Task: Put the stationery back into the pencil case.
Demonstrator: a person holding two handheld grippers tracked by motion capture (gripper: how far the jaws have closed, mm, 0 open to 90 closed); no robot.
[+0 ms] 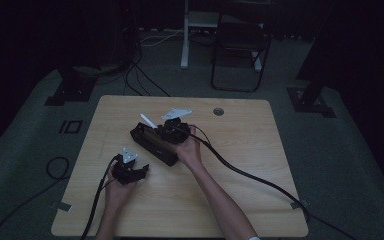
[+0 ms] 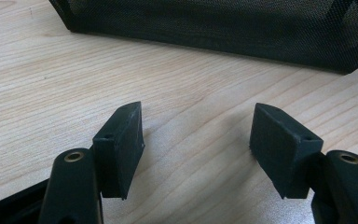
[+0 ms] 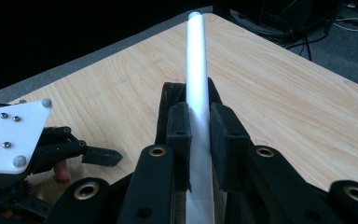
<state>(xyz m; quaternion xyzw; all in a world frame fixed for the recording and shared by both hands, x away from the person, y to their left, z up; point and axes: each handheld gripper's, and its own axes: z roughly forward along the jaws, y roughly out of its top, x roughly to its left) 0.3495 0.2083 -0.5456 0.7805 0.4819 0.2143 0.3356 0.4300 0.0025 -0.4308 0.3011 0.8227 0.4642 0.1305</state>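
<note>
My left gripper [image 1: 131, 170] rests on the wooden table [image 1: 240, 165] at about seven o'clock, jaws spread wide and empty, facing the black mesh case [image 2: 223, 28] just ahead. At the centre sits that case [image 1: 152, 142], long and soft-walled. My right gripper [image 3: 200, 140] hovers over it toward one o'clock, clenched on a white pen-like rod [image 3: 196, 70] near its lower end. The rod looks light, stiff and smooth, so I judge it could slip; gripping nearer its middle would steady it.
</note>
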